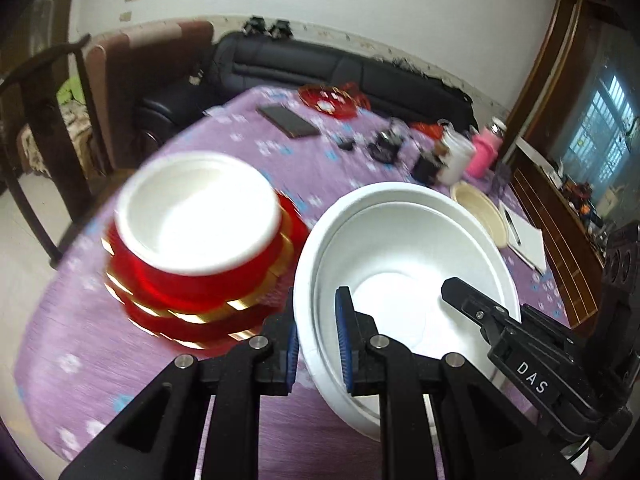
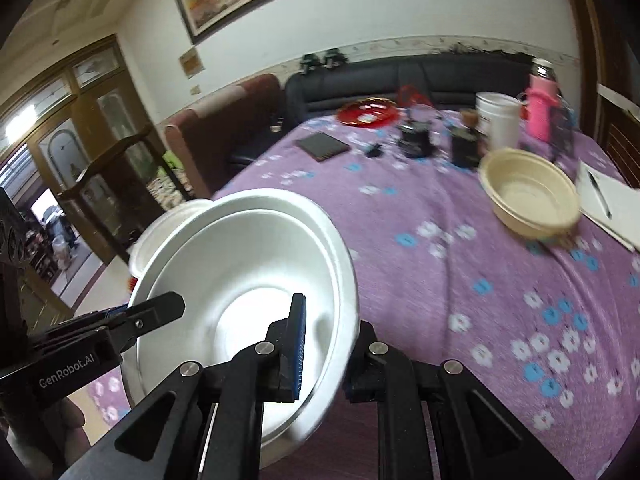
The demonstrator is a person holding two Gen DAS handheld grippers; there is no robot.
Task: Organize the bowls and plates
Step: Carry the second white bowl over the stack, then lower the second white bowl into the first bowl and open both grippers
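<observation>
The red plates (image 1: 200, 312) under the small bowl (image 1: 198, 212) are smeared by motion; their count cannot be told. In the right wrist view the big bowl (image 2: 248, 280) hides nearly all of that small bowl (image 2: 168, 220). The notebook (image 2: 612, 204) is cut by the right edge. The far clutter (image 1: 404, 148) on the table (image 1: 256, 432) is too blurred to identify.

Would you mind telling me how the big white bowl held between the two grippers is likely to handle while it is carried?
The white bowl looks like thin disposable foam or pulp, so probably light and somewhat flexible. The left gripper and right gripper each pinch only its rim, so the wall may bend or crease. A second rim line suggests nested bowls that might slip apart.
</observation>
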